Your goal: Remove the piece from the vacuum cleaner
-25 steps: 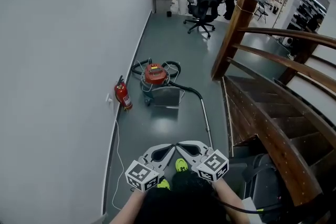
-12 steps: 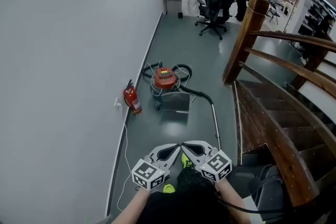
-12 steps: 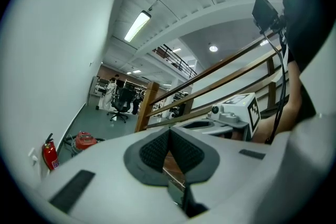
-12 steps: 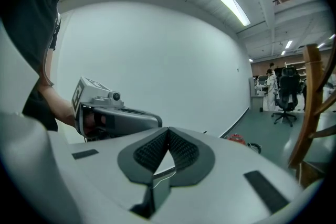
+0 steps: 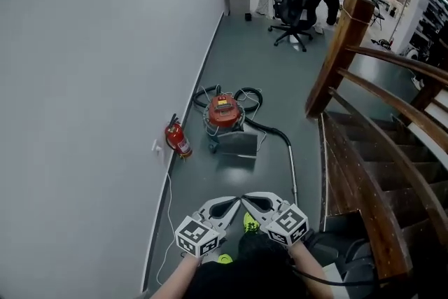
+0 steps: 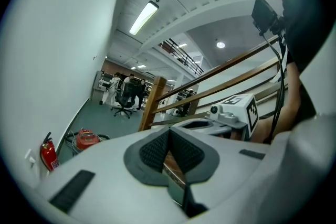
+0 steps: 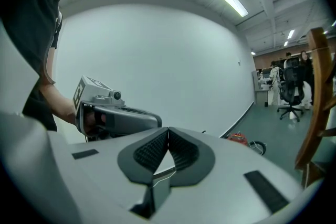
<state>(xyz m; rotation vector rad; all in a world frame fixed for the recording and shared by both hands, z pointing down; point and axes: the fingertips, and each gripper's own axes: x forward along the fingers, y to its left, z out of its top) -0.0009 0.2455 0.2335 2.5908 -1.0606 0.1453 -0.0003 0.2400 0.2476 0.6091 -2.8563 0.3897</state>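
Note:
A red canister vacuum cleaner [image 5: 224,110] stands on the grey floor by the wall, well ahead of me. Its black hose [image 5: 246,94] loops around it and runs into a metal wand [image 5: 293,175] lying toward me. A grey square piece [image 5: 236,145] sits in front of the canister. My left gripper [image 5: 236,202] and right gripper [image 5: 246,200] are held side by side low in the head view, tips almost touching, both shut and empty. The vacuum shows small in the left gripper view [image 6: 86,139] and the right gripper view [image 7: 240,137].
A red fire extinguisher [image 5: 178,138] stands against the white wall [image 5: 91,80], with a thin cable [image 5: 166,217] trailing along the skirting. A wooden staircase with a banister [image 5: 364,115] fills the right. An office chair [image 5: 297,7] and people stand at the corridor's far end.
I have walked forward along the corridor, so the vacuum and the extinguisher sit nearer and lower in the head view. Both grippers travel with me, still shut and side by side.

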